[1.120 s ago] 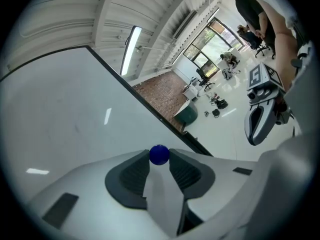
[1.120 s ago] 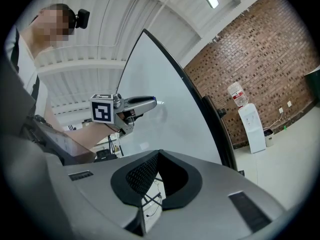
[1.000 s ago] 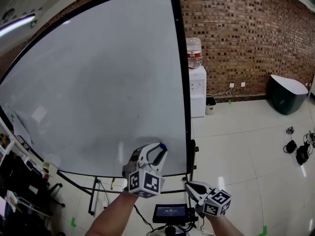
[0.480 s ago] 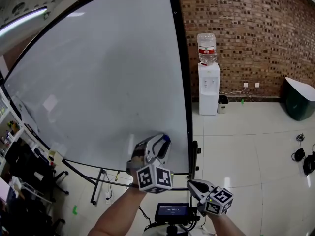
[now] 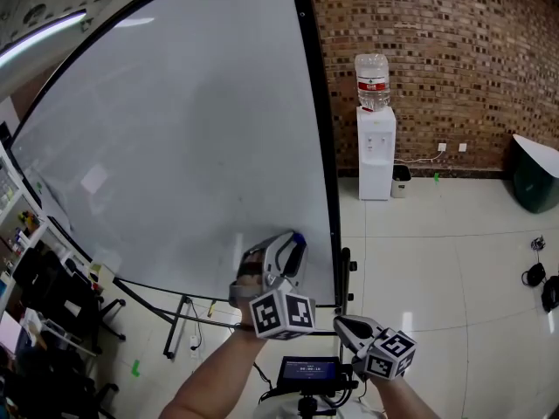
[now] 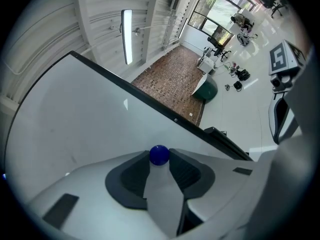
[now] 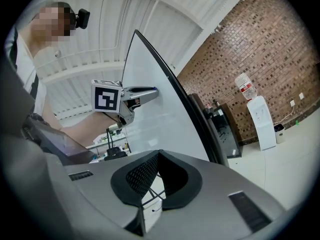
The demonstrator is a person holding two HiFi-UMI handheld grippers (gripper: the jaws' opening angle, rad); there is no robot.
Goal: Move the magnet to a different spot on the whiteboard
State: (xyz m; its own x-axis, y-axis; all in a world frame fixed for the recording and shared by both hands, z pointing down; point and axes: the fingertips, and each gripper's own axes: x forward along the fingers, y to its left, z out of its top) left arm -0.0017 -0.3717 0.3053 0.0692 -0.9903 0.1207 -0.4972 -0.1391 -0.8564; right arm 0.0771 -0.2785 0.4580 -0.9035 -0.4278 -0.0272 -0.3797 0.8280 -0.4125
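A small blue magnet (image 6: 159, 155) is pinched between the tips of my left gripper (image 6: 160, 158), which is shut on it. In the head view this gripper (image 5: 292, 244) holds the magnet (image 5: 298, 236) at the lower right part of the large whiteboard (image 5: 166, 138), close to its black right frame. Whether the magnet touches the board I cannot tell. The right gripper view shows the left gripper (image 7: 148, 92) from the side, pointing at the board (image 7: 155, 119). My right gripper (image 5: 342, 326) hangs lower, off the board's right corner, its jaws (image 7: 158, 155) shut with nothing between them.
The board's stand (image 5: 188, 326) reaches the floor below. A small screen (image 5: 307, 372) sits under my hands. A water dispenser (image 5: 376, 151) stands against the brick wall (image 5: 437, 59). A dark bin (image 5: 534, 171) and cables (image 5: 534, 273) are on the floor at right; shelves (image 5: 26, 269) at left.
The head view has swung a little to the right. My left gripper, still shut on the magnet, has crept slightly upward along the board's lower right part. The right gripper has hardly moved.
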